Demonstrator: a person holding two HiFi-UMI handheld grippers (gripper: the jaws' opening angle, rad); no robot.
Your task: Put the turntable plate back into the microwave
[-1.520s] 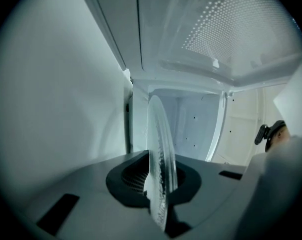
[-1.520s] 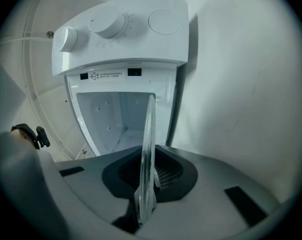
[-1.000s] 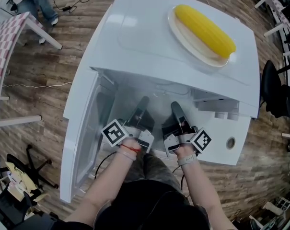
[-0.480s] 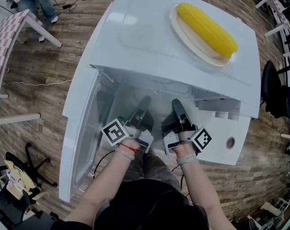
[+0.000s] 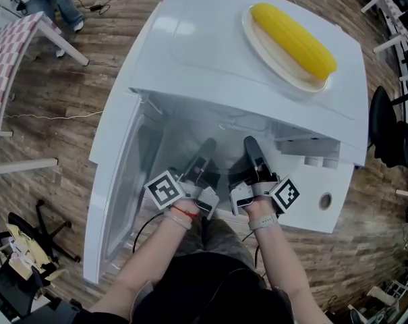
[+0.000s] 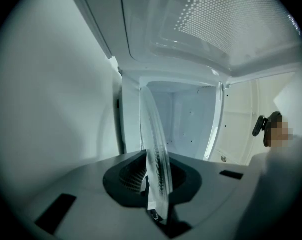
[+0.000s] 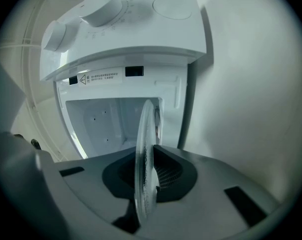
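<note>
The microwave door (image 5: 119, 181) stood swung open at the left of the white microwave (image 5: 210, 52). The left gripper (image 5: 205, 147) reached into the mouth of the cavity (image 7: 98, 121). Its jaws were closed narrow on the rim of the clear glass turntable plate (image 6: 155, 149), which appeared edge-on between them in the left gripper view. The plate spanned the space between the two grippers, inside the cavity opening. The head view did not show the glass clearly.

The right gripper (image 5: 251, 146) lay just beside the left one, reaching into the same opening. Its jaws were likewise clamped narrow on the opposite rim of the plate, as shown edge-on in the right gripper view. The two control knobs (image 7: 98, 11) were on the panel to the right of the cavity. An ear of corn (image 5: 295, 40) rested on an oval dish (image 5: 256, 46) on top of the microwave, toward its right side.
</note>
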